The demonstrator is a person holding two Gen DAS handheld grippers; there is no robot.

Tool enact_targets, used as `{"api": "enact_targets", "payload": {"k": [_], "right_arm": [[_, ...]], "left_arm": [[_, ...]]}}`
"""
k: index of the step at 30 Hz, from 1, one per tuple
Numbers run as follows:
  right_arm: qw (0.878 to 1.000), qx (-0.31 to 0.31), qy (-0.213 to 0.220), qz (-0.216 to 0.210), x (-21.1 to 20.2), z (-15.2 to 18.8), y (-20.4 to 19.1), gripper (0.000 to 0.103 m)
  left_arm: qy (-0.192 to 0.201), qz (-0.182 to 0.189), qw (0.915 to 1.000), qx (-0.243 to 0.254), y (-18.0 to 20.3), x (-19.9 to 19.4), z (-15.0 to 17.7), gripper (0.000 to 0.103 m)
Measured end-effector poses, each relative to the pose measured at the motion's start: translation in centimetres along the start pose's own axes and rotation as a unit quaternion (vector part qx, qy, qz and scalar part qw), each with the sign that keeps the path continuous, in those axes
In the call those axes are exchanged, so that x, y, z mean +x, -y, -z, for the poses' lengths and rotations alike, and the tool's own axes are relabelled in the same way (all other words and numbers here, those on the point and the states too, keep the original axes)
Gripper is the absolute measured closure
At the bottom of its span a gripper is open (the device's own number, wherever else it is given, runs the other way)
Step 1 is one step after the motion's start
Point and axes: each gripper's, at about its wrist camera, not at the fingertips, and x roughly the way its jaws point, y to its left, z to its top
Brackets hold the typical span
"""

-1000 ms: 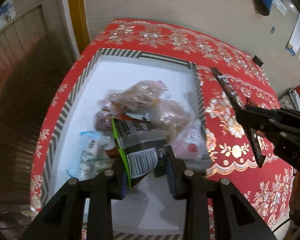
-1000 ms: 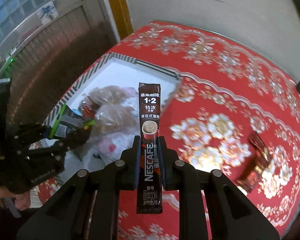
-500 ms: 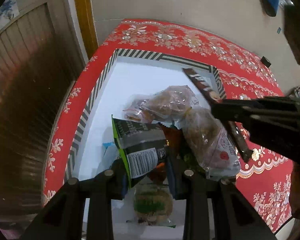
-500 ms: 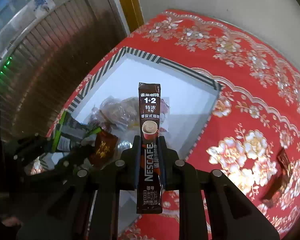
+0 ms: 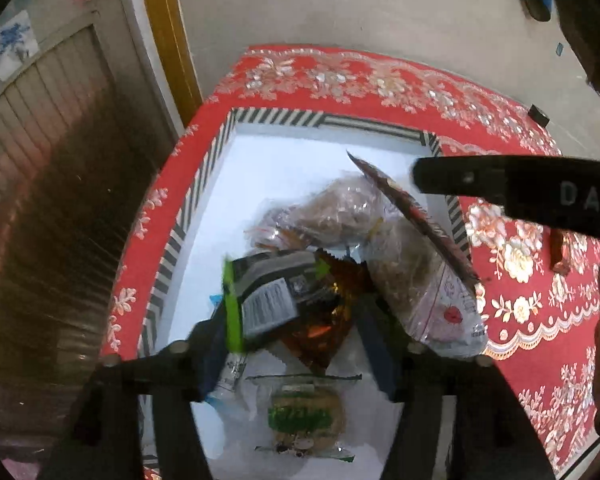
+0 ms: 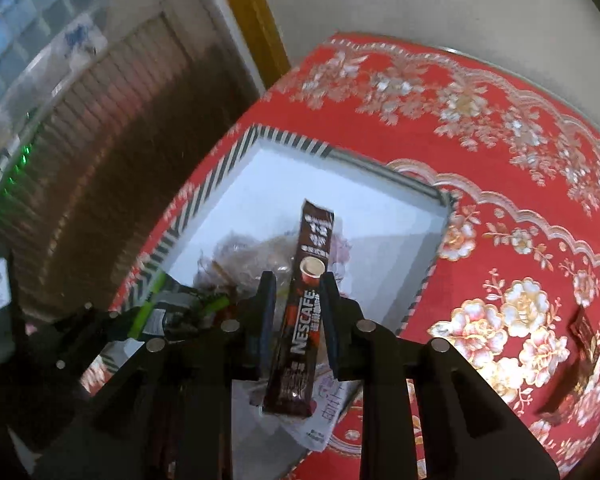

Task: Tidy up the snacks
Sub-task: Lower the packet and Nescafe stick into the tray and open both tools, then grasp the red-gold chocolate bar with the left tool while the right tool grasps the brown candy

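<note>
A white box with a black-and-white striped rim (image 5: 324,120) (image 6: 288,138) sits on a red floral cloth and holds several snack packs. My left gripper (image 5: 296,344) hangs over the box's near end, its jaws opening. The green-and-black packet (image 5: 268,300) tips loose between them, leaning toward the left finger. My right gripper (image 6: 298,312) is over the box too, jaws opening. A brown Nescafe stick (image 6: 304,312) (image 5: 412,216) stands tilted between them with a gap on its left side.
Clear bags of baked snacks (image 5: 340,208) (image 5: 420,288), an orange-brown packet (image 5: 320,328) and a green-labelled biscuit pack (image 5: 306,416) lie in the box. Another brown stick (image 6: 580,344) lies on the cloth to the right. A wall and door frame stand left of the table.
The left jaws have spread and the green-and-black packet has tipped sideways out of their hold. The right gripper has moved left over the box, and its stick now leans in slackened jaws.
</note>
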Motion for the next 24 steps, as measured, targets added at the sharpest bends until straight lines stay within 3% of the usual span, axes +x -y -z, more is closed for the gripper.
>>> {"api": "enact_targets", "payload": {"k": [6,10,14,15,17,22,24], "right_arm": [[0.999,0.02,0.036,0.022,-3.0,1.5,3.2,0.083],[0.996,0.055,0.042,0.057,-4.6,3.7,8.2,0.083],[0.985,0.095,0.056,0.135,-7.1,7.0,14.3,0.082],[0.981,0.113,0.056,0.15,-7.6,7.7,15.9,0.078],[0.974,0.147,0.048,0.167,-8.1,9.5,18.9,0.058],[0.972,0.191,0.027,0.135,-6.9,11.2,22.7,0.057],[0.969,0.198,0.019,0.149,-6.2,11.0,23.3,0.057]], "left_arm": [[0.042,-0.013,0.999,0.0,2.0,-2.5,-1.2,0.023],[0.064,0.016,0.9977,0.016,5.4,-3.8,-2.4,0.017],[0.046,0.066,0.9961,0.038,10.7,-3.2,-3.6,0.016],[0.04,0.074,0.9956,0.041,11.8,-3.0,-3.7,0.016],[0.024,0.095,0.9943,0.042,13.9,-2.4,-3.6,0.016],[-0.01,0.107,0.9921,0.066,17.2,-1.3,-2.3,0.016],[-0.018,0.102,0.992,0.072,17.8,-1.1,-2.0,0.016]]}}
